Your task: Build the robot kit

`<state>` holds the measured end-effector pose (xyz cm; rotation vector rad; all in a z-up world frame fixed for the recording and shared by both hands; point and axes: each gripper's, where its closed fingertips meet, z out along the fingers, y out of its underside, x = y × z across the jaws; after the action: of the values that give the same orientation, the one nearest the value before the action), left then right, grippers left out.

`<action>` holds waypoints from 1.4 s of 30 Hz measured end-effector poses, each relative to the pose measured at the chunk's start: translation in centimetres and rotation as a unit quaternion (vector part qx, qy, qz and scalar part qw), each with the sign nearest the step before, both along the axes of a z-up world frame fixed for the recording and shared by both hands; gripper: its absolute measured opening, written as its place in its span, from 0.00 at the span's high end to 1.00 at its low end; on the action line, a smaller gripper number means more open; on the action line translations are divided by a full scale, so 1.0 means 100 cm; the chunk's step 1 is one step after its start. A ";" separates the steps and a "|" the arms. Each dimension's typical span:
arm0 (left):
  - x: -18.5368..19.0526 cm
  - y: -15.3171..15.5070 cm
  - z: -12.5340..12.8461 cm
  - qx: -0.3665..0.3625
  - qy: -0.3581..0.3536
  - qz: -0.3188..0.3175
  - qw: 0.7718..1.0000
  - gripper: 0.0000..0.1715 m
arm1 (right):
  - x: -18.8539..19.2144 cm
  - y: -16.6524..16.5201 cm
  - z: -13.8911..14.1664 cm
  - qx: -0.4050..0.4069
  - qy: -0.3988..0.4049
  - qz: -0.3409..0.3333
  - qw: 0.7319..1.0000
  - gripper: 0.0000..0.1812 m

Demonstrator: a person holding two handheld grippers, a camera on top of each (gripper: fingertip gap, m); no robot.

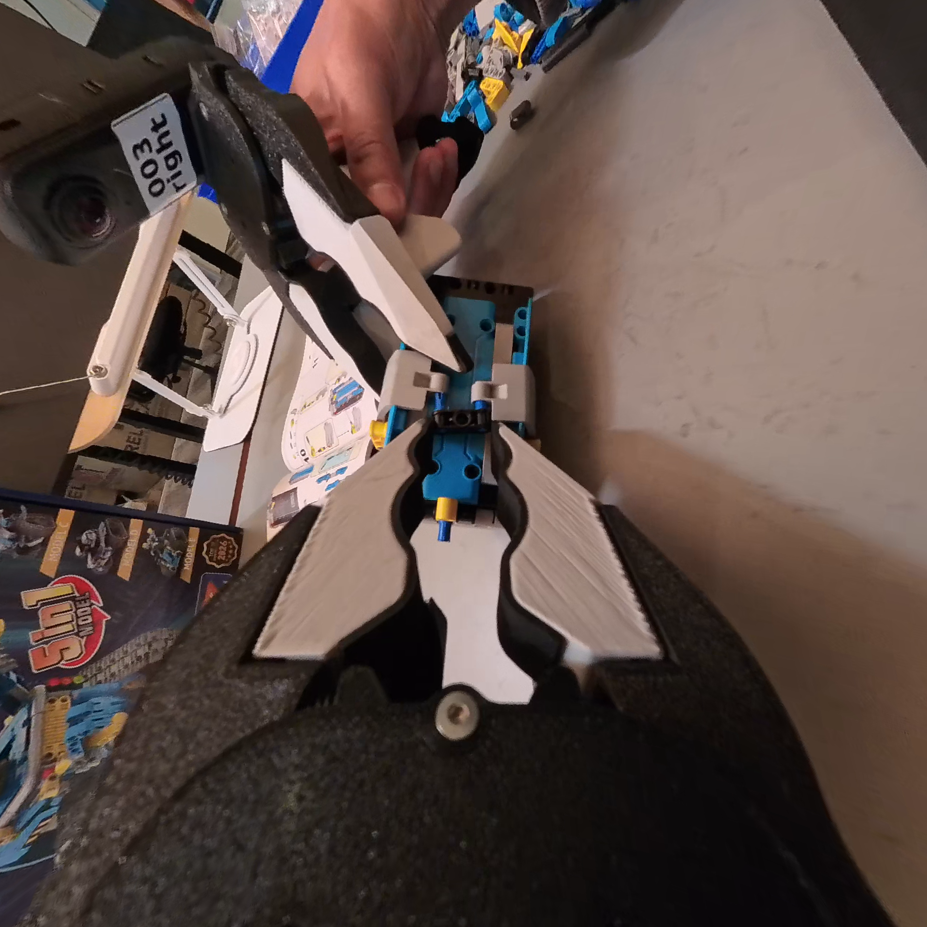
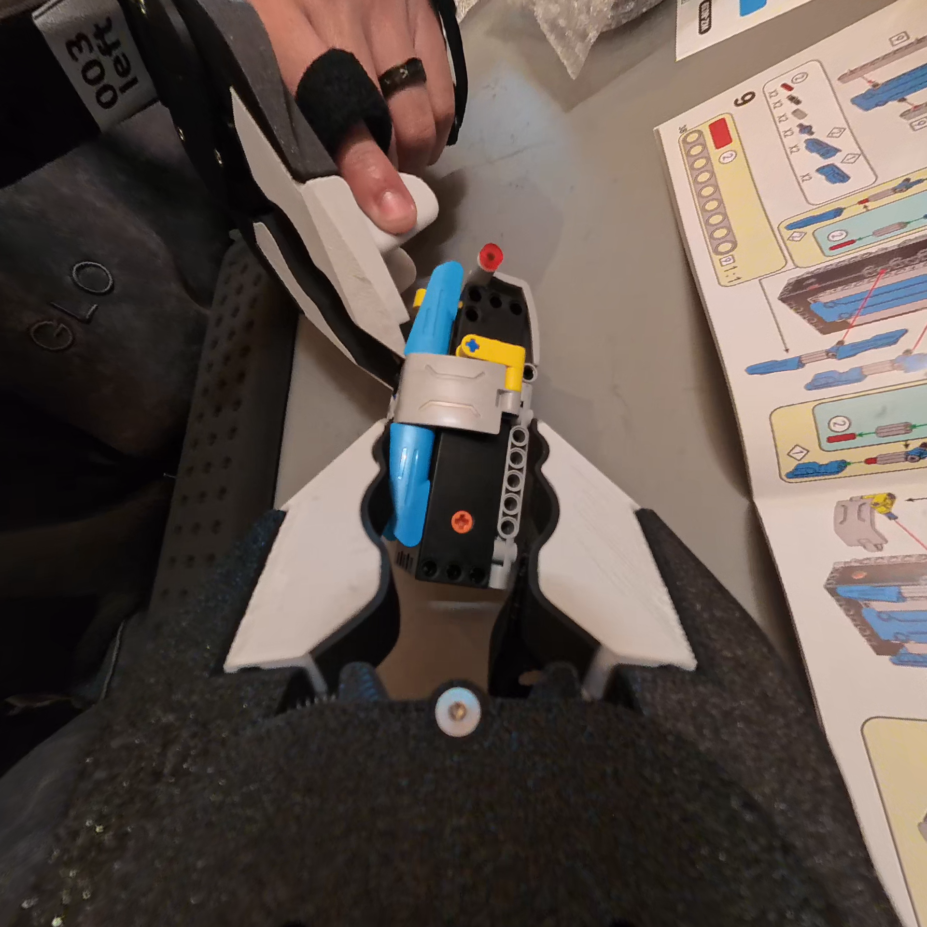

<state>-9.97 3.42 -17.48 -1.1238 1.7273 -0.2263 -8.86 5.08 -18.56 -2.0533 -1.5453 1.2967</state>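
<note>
A brick model (image 1: 454,471) of blue, grey and black parts is held over the pale table, with both grippers on it. My left gripper (image 1: 461,426) is shut on it, its white fingers pressing the sides near two grey panels. In the right wrist view the model (image 2: 451,481) shows a black body, a blue panel, a grey curved panel, a yellow piece and a red-tipped pin. My right gripper (image 2: 459,426) is shut on it, with the model lying lengthwise between the fingers. The right gripper (image 1: 454,358) touches the model's top from the upper left. The left gripper (image 2: 396,371) meets the grey panel.
An open instruction booklet (image 2: 802,301) lies on the right; it also shows in the left wrist view (image 1: 326,426). A printed toy box (image 1: 100,602) is at lower left. Loose bricks (image 1: 501,60) are piled at the back. A white stand (image 1: 241,361) stands at the left. Dark clothing (image 2: 100,326) fills the left. My two grippers' fingertips are within a few centimetres of each other.
</note>
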 end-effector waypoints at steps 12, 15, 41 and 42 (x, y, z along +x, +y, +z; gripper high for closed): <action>0.000 -0.003 0.000 0.009 0.001 -0.013 1.000 0.87 | 0.000 -0.003 0.000 0.010 -0.009 0.005 1.000 0.72; 0.000 -0.004 0.000 0.008 -0.004 -0.019 1.000 0.88 | -0.002 -0.002 0.000 0.013 -0.005 0.005 1.000 0.72; 0.004 -0.016 0.002 -0.025 -0.016 -0.048 0.998 0.87 | -0.001 -0.013 -0.001 -0.053 0.028 0.038 0.997 0.72; 0.004 -0.015 0.002 -0.024 -0.017 -0.043 0.999 0.86 | -0.001 -0.013 -0.001 -0.056 0.030 0.036 0.997 0.72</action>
<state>-9.55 1.97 -17.23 -1.0755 1.7487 -0.3394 -8.92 3.81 -18.69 -2.0205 -1.5661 1.4907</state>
